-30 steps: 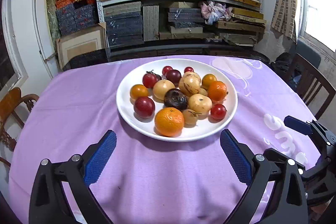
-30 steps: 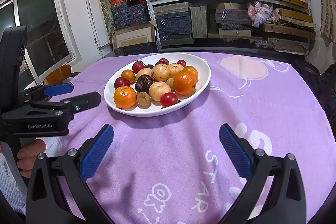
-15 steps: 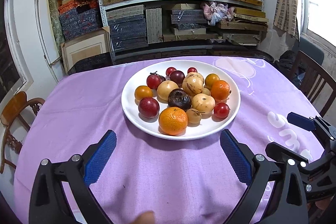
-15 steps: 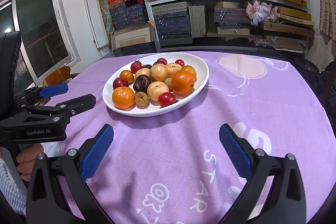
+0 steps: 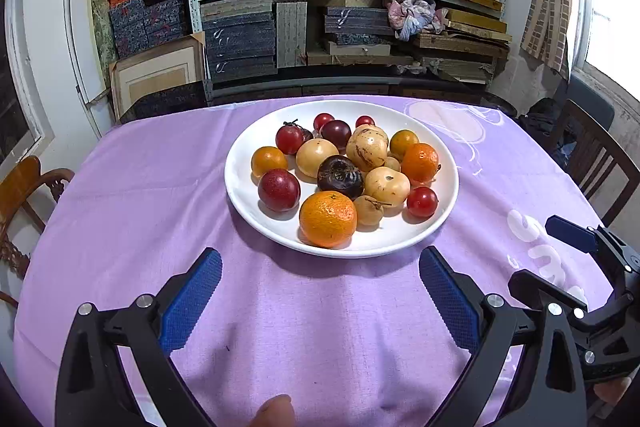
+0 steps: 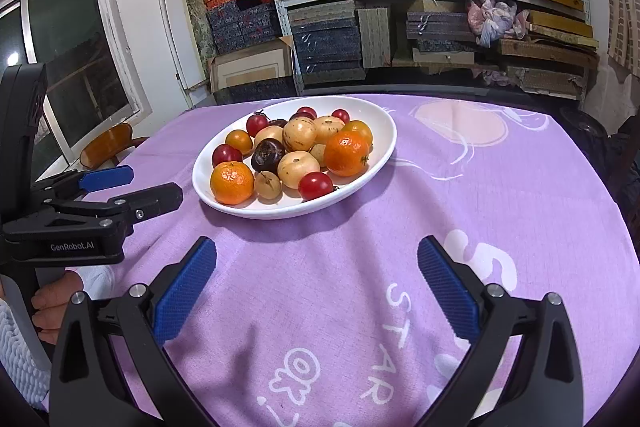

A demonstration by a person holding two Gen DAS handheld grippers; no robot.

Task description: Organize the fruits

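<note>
- Two blue-padded fingers [image 5: 192, 301] of the left gripper [image 5: 320, 301] stand wide apart and empty in the left wrist view. The white plate [image 5: 244, 195] of fruit lies at 12 o'clock, just beyond the fingertips, on the purple tablecloth [image 5: 120, 207]; its nearest orange [image 5: 328, 219] sits at the plate's 6 o'clock. Only this view shows a dark chair [image 5: 596, 151] at 3 o'clock.
- Right wrist view: the right gripper [image 6: 318, 291] is also spread open, holding nothing. The plate [image 6: 384, 135] lies at 11 o'clock, farther off. Only here appear a window [image 6: 68, 59] and the person's hand [image 6: 50, 311] at 9 o'clock.
</note>
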